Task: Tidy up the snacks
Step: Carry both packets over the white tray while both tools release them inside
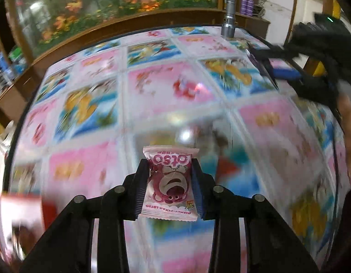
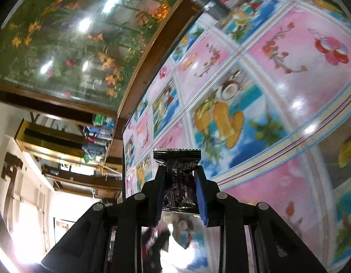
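Observation:
In the left wrist view, a pink snack packet (image 1: 169, 182) printed with a pink bear sits between the blue pads of my left gripper (image 1: 169, 162), which is shut on it above the patterned table (image 1: 152, 86). The view is blurred by motion. My right gripper (image 2: 180, 168) is shut on a dark, shiny snack packet (image 2: 177, 159) whose crimped top edge sticks out past the fingertips. That gripper also shows at the far right of the left wrist view as a black shape (image 1: 264, 61), with a person's hand (image 1: 348, 118) behind it.
A glossy cloth of pink and blue picture squares (image 2: 289, 91) covers the table. A silver metal cylinder (image 1: 229, 18) stands at its far edge. Something red and blurred (image 1: 16, 204) lies at the near left. A wooden cabinet with floral glass (image 1: 107, 6) stands behind the table.

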### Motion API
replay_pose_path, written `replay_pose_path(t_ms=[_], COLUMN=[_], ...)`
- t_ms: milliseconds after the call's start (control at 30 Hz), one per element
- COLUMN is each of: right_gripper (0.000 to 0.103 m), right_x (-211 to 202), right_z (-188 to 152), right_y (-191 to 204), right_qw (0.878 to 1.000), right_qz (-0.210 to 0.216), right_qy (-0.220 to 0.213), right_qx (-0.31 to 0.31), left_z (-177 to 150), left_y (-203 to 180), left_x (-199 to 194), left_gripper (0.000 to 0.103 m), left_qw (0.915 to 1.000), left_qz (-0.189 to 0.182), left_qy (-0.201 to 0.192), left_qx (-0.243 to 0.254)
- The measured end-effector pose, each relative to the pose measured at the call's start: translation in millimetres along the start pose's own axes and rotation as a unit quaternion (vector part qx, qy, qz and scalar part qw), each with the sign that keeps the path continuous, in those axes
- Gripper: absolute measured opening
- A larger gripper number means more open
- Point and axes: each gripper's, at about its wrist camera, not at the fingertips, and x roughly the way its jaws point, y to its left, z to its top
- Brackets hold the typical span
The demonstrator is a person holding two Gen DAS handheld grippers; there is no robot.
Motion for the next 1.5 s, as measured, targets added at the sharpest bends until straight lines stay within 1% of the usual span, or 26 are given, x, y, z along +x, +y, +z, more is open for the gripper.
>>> replay_pose_path(t_ms=[33, 133, 267, 333, 400, 500, 567, 633, 700, 800, 833, 900, 967, 1067, 1200, 1300, 1400, 1500], right_gripper=[0.026, 0.026, 0.025, 0.025, 0.025, 0.025, 0.025, 0.025, 0.025, 0.025, 0.025, 0.025, 0.025, 0.025, 0.025, 0.026, 0.026, 0.028], right_x=[2, 10, 34, 46, 58, 68, 71, 76, 82, 94, 97, 100, 108, 125, 149, 166, 174, 178], right_z=[-2, -12, -40, -58, -82, -116, -140, -166, -186, -217, -228, -245, -261, -285, -312, -328, -338, -344], right_y=[4, 18, 40, 52, 69, 90, 102, 110, 115, 129, 136, 146, 156, 173, 188, 195, 201, 204], right_qw=[1.0, 0.999, 0.996, 0.993, 0.987, 0.977, 0.969, 0.962, 0.957, 0.949, 0.945, 0.941, 0.936, 0.929, 0.926, 0.925, 0.927, 0.928], right_qz=[0.003, 0.01, 0.013, 0.019, 0.033, 0.049, 0.077, 0.105, 0.113, 0.118, 0.126, 0.141, 0.16, 0.167, 0.161, 0.152, 0.128, 0.114], right_qy=[0.003, 0.021, 0.06, 0.08, 0.107, 0.134, 0.152, 0.168, 0.18, 0.198, 0.203, 0.208, 0.217, 0.23, 0.247, 0.255, 0.243, 0.235], right_qx=[-0.005, -0.029, -0.067, -0.089, -0.119, -0.161, -0.177, -0.19, -0.197, -0.214, -0.221, -0.228, -0.228, -0.236, -0.236, -0.237, -0.256, -0.267], left_z=[-14, -41, -79, -98, -118, -141, -156, -163, -169, -177, -179, -182, -184, -187, -183, -179, -178, -179], left_y=[3, 14, 30, 39, 52, 73, 93, 111, 134, 159, 169, 184, 196, 204, 220, 230, 240, 242], left_x=[-14, -47, -93, -114, -136, -159, -177, -188, -199, -203, -204, -201, -195, -193, -183, -170, -159, -153], left_gripper=[0.033, 0.033, 0.033, 0.033, 0.033, 0.033, 0.034, 0.034, 0.034, 0.034, 0.034, 0.034, 0.034, 0.034, 0.034, 0.034, 0.034, 0.034], left_qw=[0.9999, 0.9992, 0.9961, 0.9939, 0.9907, 0.9867, 0.9814, 0.9765, 0.9693, 0.9621, 0.959, 0.9555, 0.9539, 0.9531, 0.9532, 0.9567, 0.9556, 0.9547], left_qz=[0.001, 0.008, 0.012, 0.023, 0.028, 0.043, 0.072, 0.088, 0.111, 0.137, 0.142, 0.146, 0.145, 0.142, 0.14, 0.131, 0.121, 0.122], left_qy=[-0.007, -0.017, -0.04, -0.056, -0.068, -0.08, -0.094, -0.105, -0.117, -0.126, -0.128, -0.13, -0.128, -0.13, -0.127, -0.108, -0.101, -0.096], left_qx=[-0.009, -0.035, -0.077, -0.093, -0.114, -0.135, -0.152, -0.167, -0.186, -0.2, -0.209, -0.222, -0.23, -0.234, -0.236, -0.237, -0.249, -0.254])
